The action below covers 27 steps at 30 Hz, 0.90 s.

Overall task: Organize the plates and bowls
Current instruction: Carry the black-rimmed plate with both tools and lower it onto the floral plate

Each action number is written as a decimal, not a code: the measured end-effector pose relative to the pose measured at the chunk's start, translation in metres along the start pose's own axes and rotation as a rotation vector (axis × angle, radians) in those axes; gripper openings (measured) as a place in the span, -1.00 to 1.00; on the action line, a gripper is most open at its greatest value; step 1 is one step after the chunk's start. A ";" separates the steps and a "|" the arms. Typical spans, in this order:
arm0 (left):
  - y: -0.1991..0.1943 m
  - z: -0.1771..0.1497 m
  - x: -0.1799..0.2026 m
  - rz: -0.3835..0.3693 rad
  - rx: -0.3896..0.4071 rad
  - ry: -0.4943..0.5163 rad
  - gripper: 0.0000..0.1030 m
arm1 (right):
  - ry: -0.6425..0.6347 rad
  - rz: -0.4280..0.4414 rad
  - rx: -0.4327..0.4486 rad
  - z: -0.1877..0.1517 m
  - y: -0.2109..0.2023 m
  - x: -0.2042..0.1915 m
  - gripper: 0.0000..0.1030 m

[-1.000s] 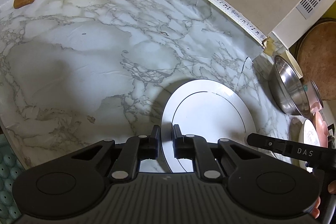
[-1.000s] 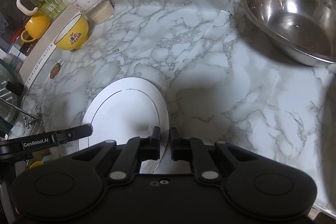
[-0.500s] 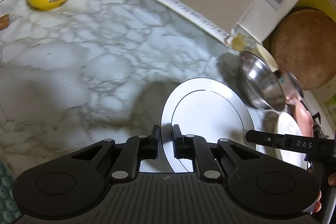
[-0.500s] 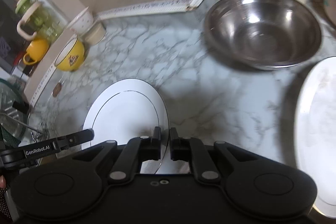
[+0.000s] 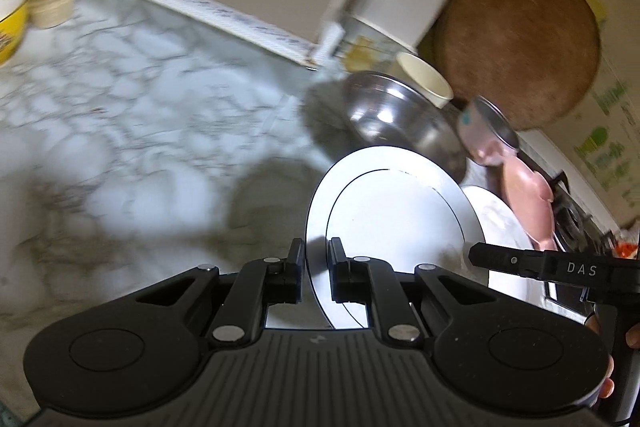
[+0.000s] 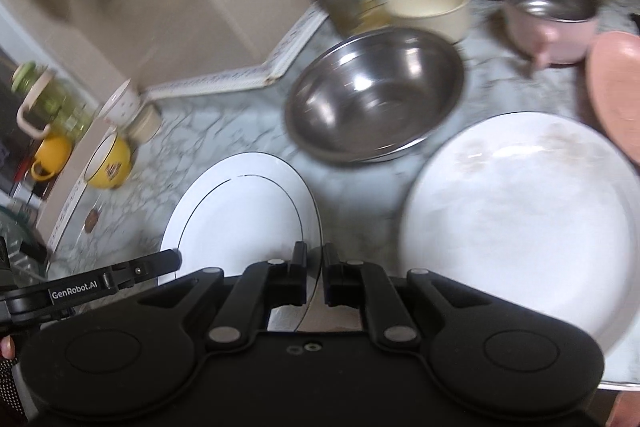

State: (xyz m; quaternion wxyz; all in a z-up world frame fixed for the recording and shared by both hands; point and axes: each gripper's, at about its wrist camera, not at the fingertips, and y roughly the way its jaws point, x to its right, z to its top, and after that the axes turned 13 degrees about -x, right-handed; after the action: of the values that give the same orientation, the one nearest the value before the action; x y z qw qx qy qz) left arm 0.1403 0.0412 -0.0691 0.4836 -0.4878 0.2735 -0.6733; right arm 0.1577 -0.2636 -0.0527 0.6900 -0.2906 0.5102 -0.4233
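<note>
The white plate (image 5: 400, 223) with a thin dark ring sits low in the middle of both wrist views, lifted clear of the marble counter (image 5: 140, 131), with the left gripper (image 5: 316, 277) clenched on its left rim and the right gripper (image 6: 314, 277) clenched on its right rim. In the right wrist view a larger white plate (image 6: 520, 215) lies on the counter at right, just beside a steel bowl (image 6: 376, 95) at upper centre. A cream cup (image 6: 430, 7), a pink-sided metal pot (image 6: 552, 15) and a pink dish (image 6: 616, 95) stand beyond, and a yellow bowl (image 6: 110, 163) is at far left.
</note>
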 end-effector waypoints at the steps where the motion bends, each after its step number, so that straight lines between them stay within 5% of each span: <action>1: 0.003 0.001 0.007 -0.005 -0.004 0.010 -0.79 | 0.012 -0.008 0.009 -0.001 -0.005 0.005 -0.83; 27: 0.109 0.019 0.154 -0.045 -0.132 0.242 -0.79 | 0.293 -0.084 0.081 -0.040 -0.067 0.156 -0.83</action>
State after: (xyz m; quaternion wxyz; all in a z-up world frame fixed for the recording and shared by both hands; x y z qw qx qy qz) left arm 0.1911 -0.1400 -0.0925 0.3990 -0.4399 0.3625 -0.7183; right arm 0.1195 -0.4310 -0.0804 0.6008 -0.2187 0.5755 -0.5099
